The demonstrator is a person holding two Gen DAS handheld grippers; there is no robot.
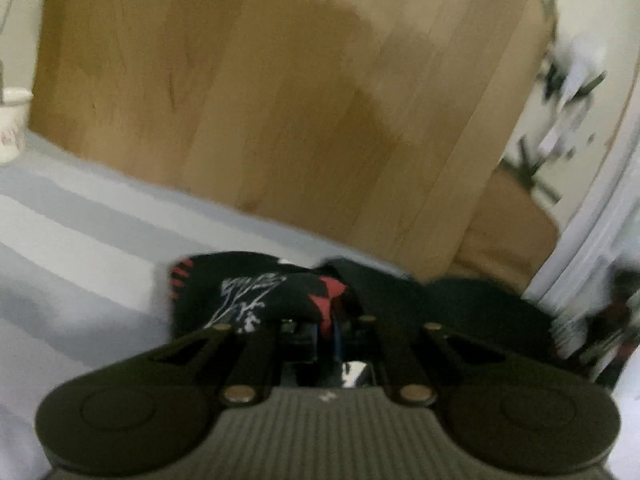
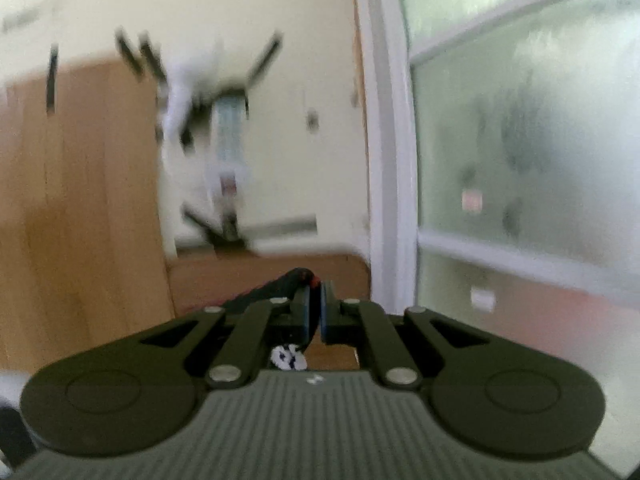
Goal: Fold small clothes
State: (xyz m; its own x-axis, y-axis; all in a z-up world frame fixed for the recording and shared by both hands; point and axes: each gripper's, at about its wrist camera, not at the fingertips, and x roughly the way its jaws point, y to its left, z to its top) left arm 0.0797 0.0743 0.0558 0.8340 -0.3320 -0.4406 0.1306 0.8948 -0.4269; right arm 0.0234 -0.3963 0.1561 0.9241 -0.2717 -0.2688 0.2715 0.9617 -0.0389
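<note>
A small black garment (image 1: 248, 292) with red and white print is bunched over the tips of my left gripper (image 1: 328, 320). That gripper is shut on it, and the cloth hides most of its fingers. The garment hangs just above a pale striped sheet (image 1: 80, 220). In the right wrist view, my right gripper (image 2: 316, 308) is shut, its blue pads (image 2: 306, 312) nearly together. A black edge of the garment (image 2: 288, 280) with a spot of red is pinched at the tips and trails off to the left. A white printed patch shows below the fingers. Both views are blurred.
A wooden board (image 1: 280, 100) stands behind the striped sheet. A white cup (image 1: 12, 124) sits at the far left. A white object on a dark stand (image 2: 208, 120) is by the cream wall. A frosted window (image 2: 520, 120) in a white frame fills the right.
</note>
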